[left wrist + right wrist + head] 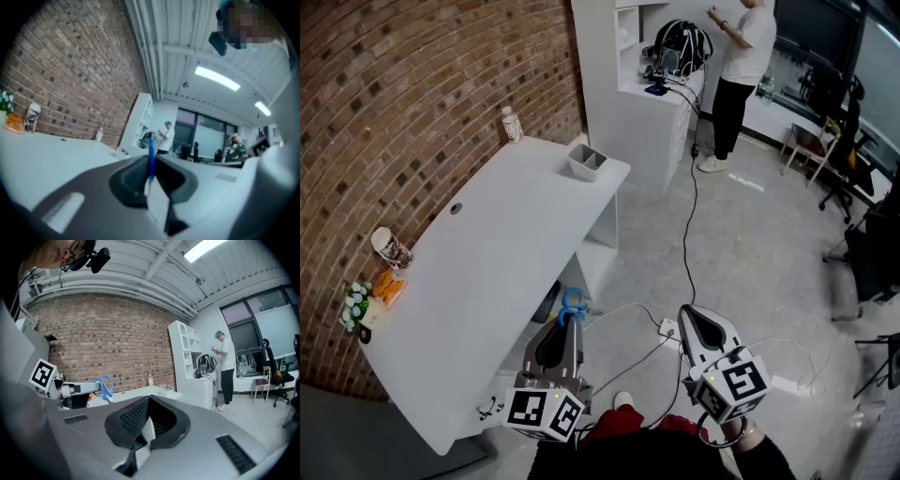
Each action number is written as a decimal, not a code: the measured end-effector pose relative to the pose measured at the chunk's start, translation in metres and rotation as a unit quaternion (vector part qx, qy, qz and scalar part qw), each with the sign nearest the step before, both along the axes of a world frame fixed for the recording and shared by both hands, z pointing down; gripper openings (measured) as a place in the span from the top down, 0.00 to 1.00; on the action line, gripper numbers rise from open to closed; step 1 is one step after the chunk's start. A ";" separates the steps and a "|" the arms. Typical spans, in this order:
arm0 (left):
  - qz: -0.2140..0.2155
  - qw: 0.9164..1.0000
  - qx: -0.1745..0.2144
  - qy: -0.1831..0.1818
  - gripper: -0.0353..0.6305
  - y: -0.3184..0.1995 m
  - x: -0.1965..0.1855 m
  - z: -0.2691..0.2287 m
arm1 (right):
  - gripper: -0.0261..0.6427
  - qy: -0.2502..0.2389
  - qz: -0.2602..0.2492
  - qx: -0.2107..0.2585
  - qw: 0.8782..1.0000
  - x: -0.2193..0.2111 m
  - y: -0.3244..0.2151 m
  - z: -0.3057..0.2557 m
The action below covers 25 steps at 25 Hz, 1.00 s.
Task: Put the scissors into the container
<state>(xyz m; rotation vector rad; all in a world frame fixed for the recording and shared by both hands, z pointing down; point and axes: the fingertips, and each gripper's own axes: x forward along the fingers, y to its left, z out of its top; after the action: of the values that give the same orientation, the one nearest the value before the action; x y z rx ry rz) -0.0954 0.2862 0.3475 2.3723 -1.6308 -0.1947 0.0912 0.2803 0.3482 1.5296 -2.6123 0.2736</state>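
Note:
Blue-handled scissors (572, 302) are clamped in my left gripper (570, 323), their handle loops sticking out past the jaw tips, off the front edge of the white table (487, 253). In the left gripper view the scissors (151, 157) appear edge-on between the shut jaws of the left gripper (151, 165). The right gripper view shows the scissors (104, 386) from the side. The grey container (587, 161) stands at the table's far right corner, well away from both grippers. My right gripper (694, 317) hovers over the floor, shut and empty, as the right gripper (147, 401) shows in its own view.
A bottle (511, 124) stands at the table's far edge by the brick wall. A paper cup (391, 247) and small flowers (354, 303) sit at the left end. A power strip (668, 328) and cables lie on the floor. A person (742, 66) stands at a white cabinet (647, 112).

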 end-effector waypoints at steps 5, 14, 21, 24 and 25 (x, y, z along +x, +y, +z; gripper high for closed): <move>0.004 1.000 0.001 -0.004 0.90 -0.009 -0.013 0.004 | 0.95 0.007 0.007 0.000 1.000 -0.010 -0.008 0.008; 0.000 1.000 0.006 -0.025 0.90 -0.015 -0.024 0.006 | 0.95 0.002 -0.002 -0.018 1.000 -0.024 -0.014 0.018; -0.012 0.999 0.002 -0.037 0.90 -0.027 -0.033 0.013 | 0.95 0.007 0.003 -0.020 1.000 -0.028 -0.033 0.028; -0.019 0.999 0.000 -0.043 0.90 -0.034 -0.039 0.015 | 0.95 0.010 0.006 -0.021 1.000 -0.028 -0.045 0.031; -0.021 0.999 0.000 -0.045 0.90 -0.037 -0.041 0.016 | 0.95 0.011 0.006 -0.021 1.000 -0.027 -0.049 0.032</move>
<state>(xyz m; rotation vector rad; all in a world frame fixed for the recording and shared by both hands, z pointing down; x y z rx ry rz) -0.1364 0.2495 0.3637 2.3797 -1.7220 -0.0980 0.0638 0.2313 0.3806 1.5268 -2.5653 0.3095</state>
